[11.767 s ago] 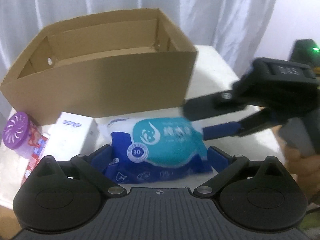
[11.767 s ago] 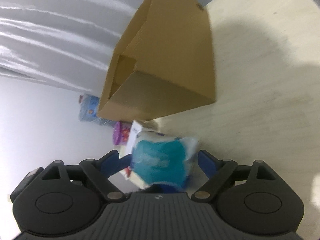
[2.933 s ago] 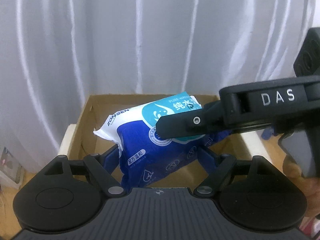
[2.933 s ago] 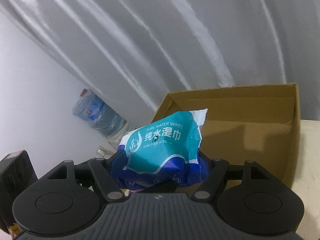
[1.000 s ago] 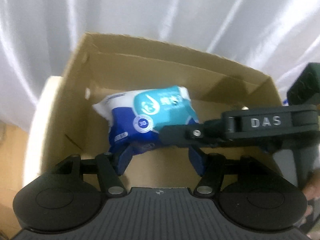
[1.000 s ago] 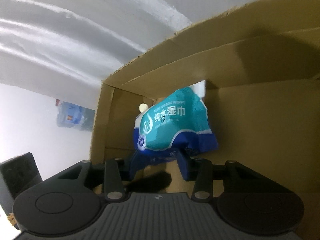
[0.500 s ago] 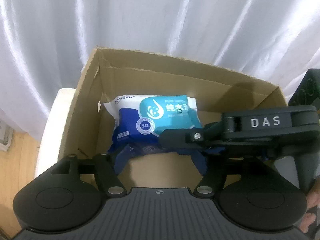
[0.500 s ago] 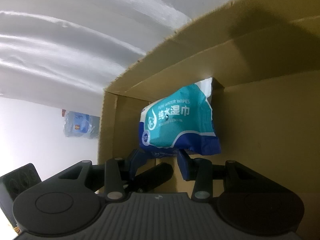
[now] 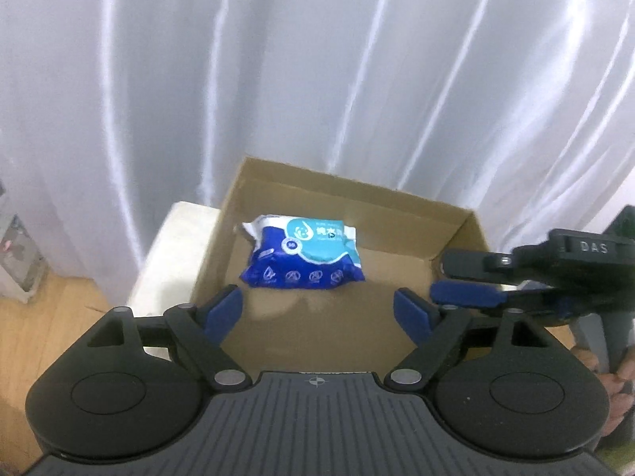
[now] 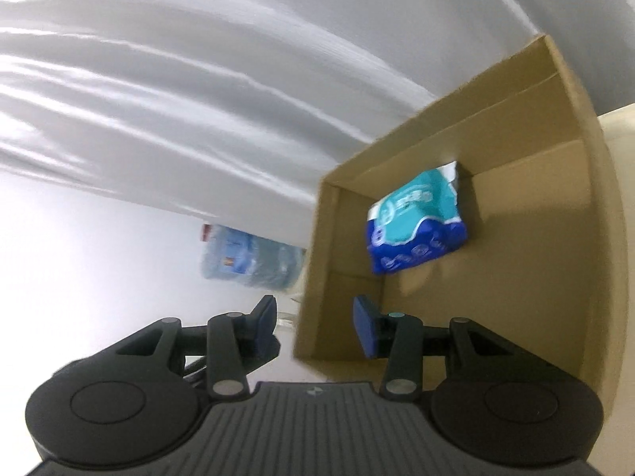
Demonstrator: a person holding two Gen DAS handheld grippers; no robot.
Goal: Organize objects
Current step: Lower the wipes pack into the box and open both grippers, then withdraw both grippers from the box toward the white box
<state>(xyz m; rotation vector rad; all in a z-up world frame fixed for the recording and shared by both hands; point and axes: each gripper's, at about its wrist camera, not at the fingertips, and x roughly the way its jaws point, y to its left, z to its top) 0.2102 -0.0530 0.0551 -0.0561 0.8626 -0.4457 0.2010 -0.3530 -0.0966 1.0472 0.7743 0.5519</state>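
A blue and teal pack of wet wipes (image 9: 303,254) lies on the floor of the open cardboard box (image 9: 456,230), near its back left corner. It also shows in the right wrist view (image 10: 416,224), inside the box (image 10: 571,127). My left gripper (image 9: 317,311) is open and empty, raised above the box's near side. My right gripper (image 10: 313,323) is open and empty, above the box's edge. It shows in the left wrist view (image 9: 468,281) at the right.
White curtains (image 9: 317,79) hang behind the box. The box stands on a white table (image 9: 170,261). A wooden floor (image 9: 35,337) lies at the left. A water bottle pack (image 10: 250,258) stands by the wall.
Both grippers let go of the wipes pack, opened, and pulled up and back from the box. The pack now rests on the box floor.
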